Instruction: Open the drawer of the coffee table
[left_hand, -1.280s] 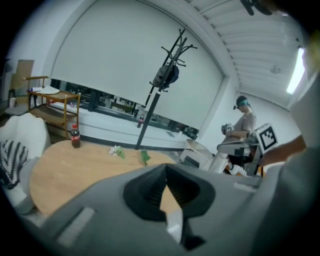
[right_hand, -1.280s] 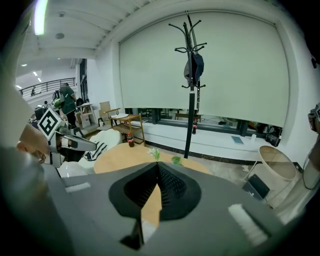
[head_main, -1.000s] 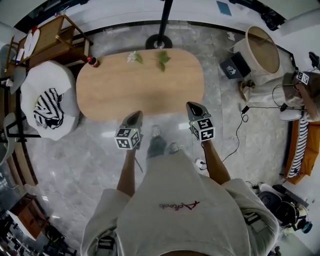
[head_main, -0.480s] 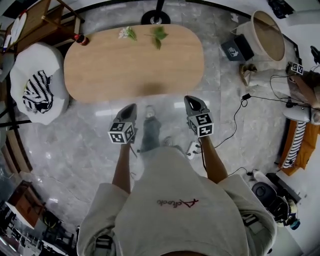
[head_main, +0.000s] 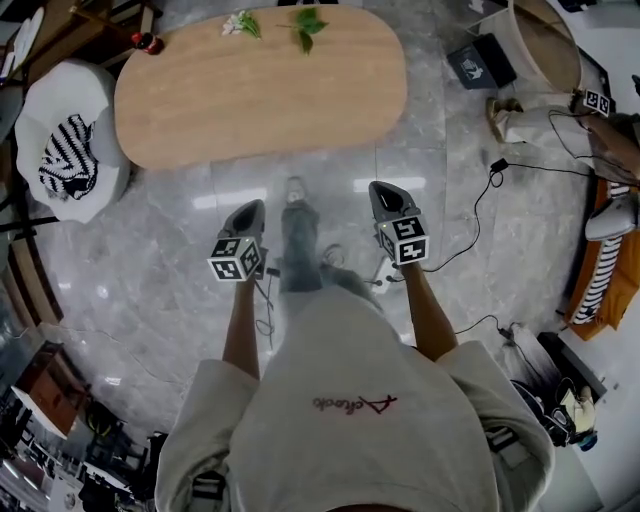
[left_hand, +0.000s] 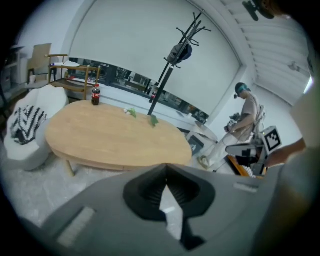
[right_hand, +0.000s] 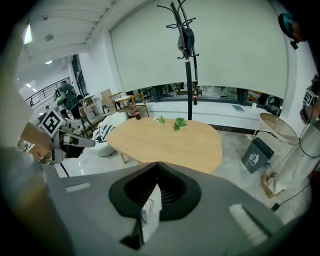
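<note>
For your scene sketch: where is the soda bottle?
Head view: the soda bottle stands on the oval table's far left end, near the white armchair.

Closed fingers (left_hand: 107, 207), oval coffee table (left_hand: 115, 141) beyond

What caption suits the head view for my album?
Person facing the oval wooden coffee table, left gripper and right gripper both shut, held short of it.

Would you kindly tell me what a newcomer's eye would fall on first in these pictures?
The oval wooden coffee table at the top of the head view draws the eye first, with green sprigs at its far edge. Below it, the left claw and right claw, both shut, hang over the grey marble floor.
</note>
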